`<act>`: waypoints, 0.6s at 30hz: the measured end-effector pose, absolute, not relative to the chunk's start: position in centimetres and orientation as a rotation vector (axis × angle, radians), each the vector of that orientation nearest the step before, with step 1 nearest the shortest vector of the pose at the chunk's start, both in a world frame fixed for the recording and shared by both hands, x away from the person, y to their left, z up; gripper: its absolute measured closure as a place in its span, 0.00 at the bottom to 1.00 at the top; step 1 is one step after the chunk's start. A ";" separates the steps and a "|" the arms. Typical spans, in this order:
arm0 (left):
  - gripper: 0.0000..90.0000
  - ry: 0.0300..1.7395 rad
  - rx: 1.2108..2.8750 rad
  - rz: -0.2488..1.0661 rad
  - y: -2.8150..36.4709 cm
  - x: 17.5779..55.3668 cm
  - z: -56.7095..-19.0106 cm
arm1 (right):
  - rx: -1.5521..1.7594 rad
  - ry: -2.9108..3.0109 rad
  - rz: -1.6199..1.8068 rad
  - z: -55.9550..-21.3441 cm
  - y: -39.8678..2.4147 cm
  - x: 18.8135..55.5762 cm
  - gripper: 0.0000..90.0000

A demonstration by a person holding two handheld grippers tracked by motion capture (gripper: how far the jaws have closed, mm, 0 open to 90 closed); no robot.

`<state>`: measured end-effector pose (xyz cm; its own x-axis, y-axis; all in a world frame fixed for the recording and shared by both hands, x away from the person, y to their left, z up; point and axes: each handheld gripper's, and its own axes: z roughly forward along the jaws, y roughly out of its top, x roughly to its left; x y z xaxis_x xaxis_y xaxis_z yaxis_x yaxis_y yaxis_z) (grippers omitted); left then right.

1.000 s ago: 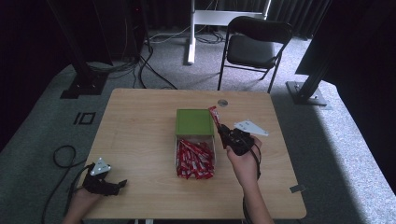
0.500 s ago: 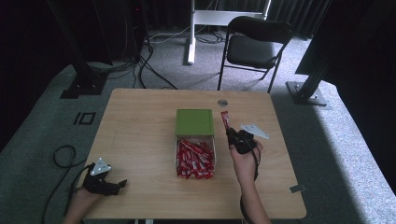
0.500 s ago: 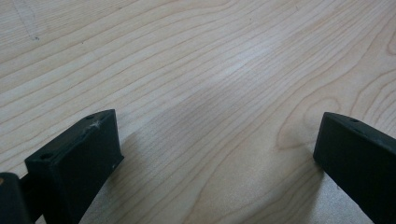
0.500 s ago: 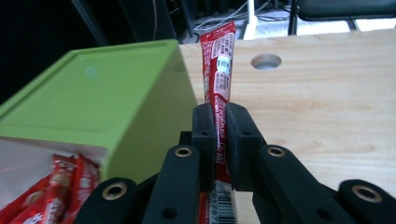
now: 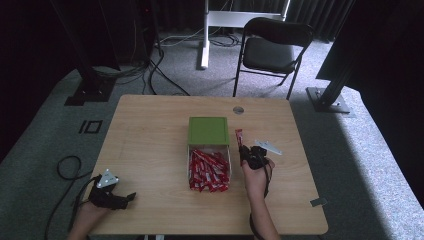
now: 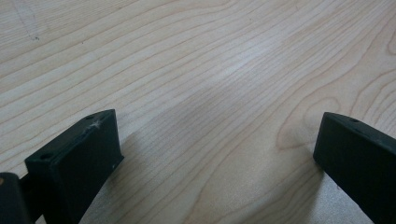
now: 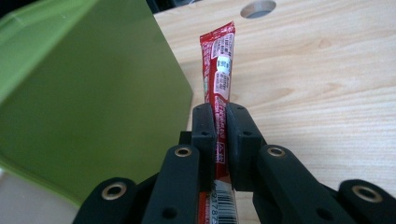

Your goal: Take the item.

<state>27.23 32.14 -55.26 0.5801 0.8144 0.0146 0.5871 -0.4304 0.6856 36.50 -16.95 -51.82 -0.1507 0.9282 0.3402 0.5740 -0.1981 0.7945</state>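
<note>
— Where was the sachet [image 7: 219, 74] at that moment?

— Clamped in my right tool [image 7: 219, 135]. Both jaws pressed flat on the red sachet about midway along it, and the printed end stuck out past the tips toward twelve o'clock in the right gripper view. From the high view the sachet [image 5: 239, 136] lay just off the worktop [image 5: 150, 145], right beside the green lid [image 5: 208, 131], at its three o'clock edge.

— And the lid itself?

— It stood at my ten o'clock in the right gripper view, a green wall [image 7: 88, 93] close beside the sachet; I could not tell whether they touched. Directly at six o'clock from the lid sat the clear box [image 5: 209, 170] heaped with more red sachets.

— Your right tool [image 5: 243, 150] in the high view?

— At three o'clock from the box, near its upper corner, my hand [image 5: 256, 175] behind it.

— The other one?

— My left tool [image 5: 131, 196] rested near the worktop's seven o'clock corner, well apart from everything, jaws spread wide over bare wood with nothing between them. A round hole [image 5: 238, 110] lay at the far edge.
</note>
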 end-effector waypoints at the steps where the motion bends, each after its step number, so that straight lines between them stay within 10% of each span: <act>1: 0.02 1.110 2.170 0.459 32.1 27.2 -55.3 | 1.752 1.697 1.289 -52.0 -16.8 36.5 0.92; 18: 0.02 1.111 2.169 0.459 32.1 27.2 -55.3 | 1.791 1.760 1.266 -54.6 -14.9 36.7 0.92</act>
